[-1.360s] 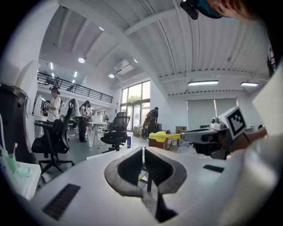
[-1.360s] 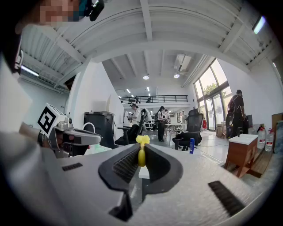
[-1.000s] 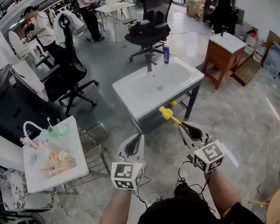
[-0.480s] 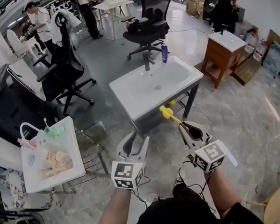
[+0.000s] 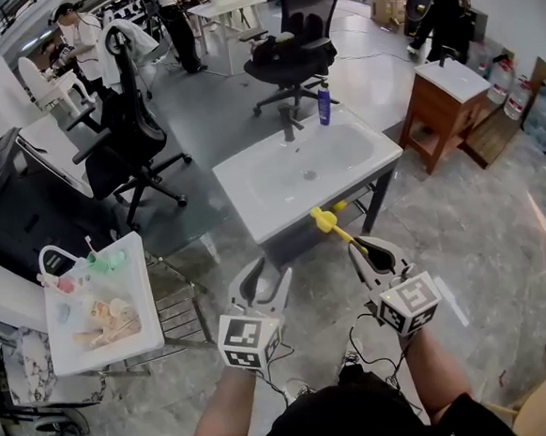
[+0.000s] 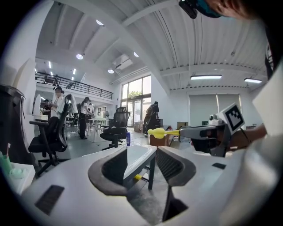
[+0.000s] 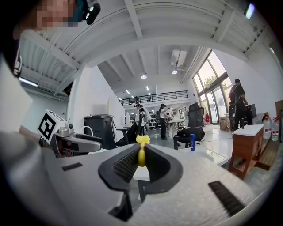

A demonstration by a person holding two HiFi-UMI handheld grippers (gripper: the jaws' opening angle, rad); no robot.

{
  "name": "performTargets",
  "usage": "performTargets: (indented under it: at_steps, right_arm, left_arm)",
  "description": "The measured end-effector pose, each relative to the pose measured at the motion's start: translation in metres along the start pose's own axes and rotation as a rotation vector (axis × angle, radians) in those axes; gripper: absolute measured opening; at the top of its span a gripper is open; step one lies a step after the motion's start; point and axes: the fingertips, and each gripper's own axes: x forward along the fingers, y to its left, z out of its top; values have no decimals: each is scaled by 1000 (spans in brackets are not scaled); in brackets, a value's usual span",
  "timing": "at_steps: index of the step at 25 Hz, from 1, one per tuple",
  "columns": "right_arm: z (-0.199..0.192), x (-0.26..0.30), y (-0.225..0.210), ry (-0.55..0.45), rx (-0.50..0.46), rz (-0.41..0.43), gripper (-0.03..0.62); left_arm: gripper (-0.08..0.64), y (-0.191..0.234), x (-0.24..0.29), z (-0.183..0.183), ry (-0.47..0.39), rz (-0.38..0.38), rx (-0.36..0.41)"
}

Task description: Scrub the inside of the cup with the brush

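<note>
My right gripper (image 5: 368, 249) is shut on the handle of a yellow brush (image 5: 325, 221), whose head points forward toward the sink table. In the right gripper view the brush (image 7: 142, 152) stands upright, pinched between the pads. My left gripper (image 5: 264, 281) is beside it at the same height, its jaws opening with nothing between them. The left gripper view shows the gap of the left gripper (image 6: 140, 161) empty, with the brush (image 6: 158, 132) off to the right. I cannot make out a cup with certainty; several small items lie in a white tray (image 5: 144, 298) at the left.
A white sink table (image 5: 251, 181) stands straight ahead, with a faucet (image 5: 290, 124) and a blue bottle (image 5: 324, 105) on its far rim. Black office chairs (image 5: 130, 130) and a wooden cabinet (image 5: 448, 105) stand beyond. People stand in the background.
The left gripper's jaws have gone from shut to wide apart. The right gripper and the brush have kept their place. The view has shifted slightly.
</note>
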Motion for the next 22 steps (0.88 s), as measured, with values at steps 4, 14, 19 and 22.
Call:
performTargets:
  at_steps: [4, 14, 19, 22]
  right_arm:
    - [-1, 11, -20, 2, 6, 25, 36]
    - [1, 36, -75, 6, 10, 103, 35]
    - [5, 41, -99, 5, 11, 135, 37]
    - [6, 40, -110, 10, 2, 154, 36]
  left_arm:
    - [186, 1, 18, 2, 4, 26, -2]
    - [186, -4, 68, 11, 3, 104, -7]
    - [186, -10, 89, 14, 11, 135, -7]
    - [186, -15, 99, 20, 3, 146, -1]
